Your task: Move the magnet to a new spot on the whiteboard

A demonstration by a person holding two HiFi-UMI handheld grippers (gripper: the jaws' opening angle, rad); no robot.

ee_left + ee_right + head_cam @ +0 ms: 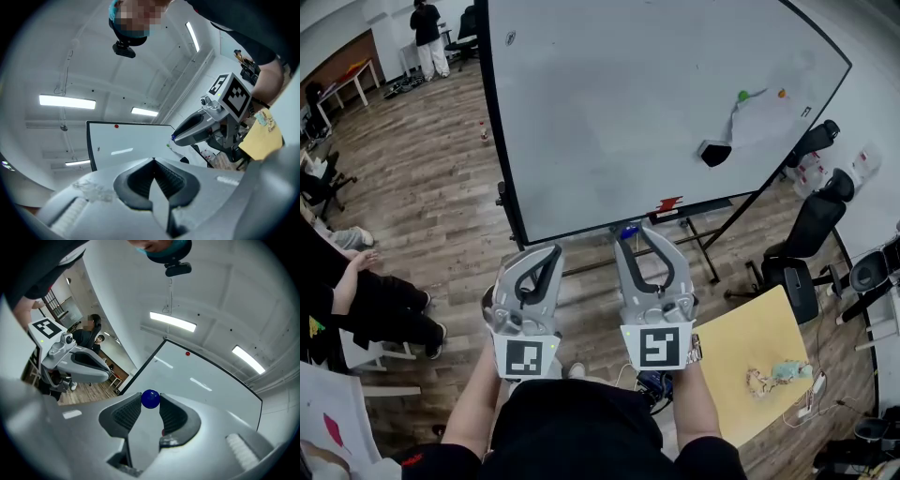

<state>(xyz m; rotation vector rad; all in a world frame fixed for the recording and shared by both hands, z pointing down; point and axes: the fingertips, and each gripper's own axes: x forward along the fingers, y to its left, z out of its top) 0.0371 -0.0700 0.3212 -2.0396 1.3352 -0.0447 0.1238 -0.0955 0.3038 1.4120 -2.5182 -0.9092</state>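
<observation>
Wood-plank flooring [422, 178] fills the left and lower parts of the head view. A large white whiteboard with a black frame [628, 112] on a black stand takes up the upper centre. At the upper right of its face sit a small green round magnet [743, 96] and a small orange round magnet [782, 94], with a pale sheet of paper [755, 117] below them. A yellow table top [750, 356] lies at the lower right, and a black office chair [806, 234] stands at the right.

The right gripper [630, 234], at lower centre, clamps a small blue round magnet [627, 232] between its jaw tips. The magnet appears just below the board's bottom edge. The right gripper view confirms the hold: both ribbed pads press the blue magnet [150, 399] at centre frame.

The left gripper [551, 251], just left of it, holds nothing. In the left gripper view its jaws meet tip to tip.
</observation>
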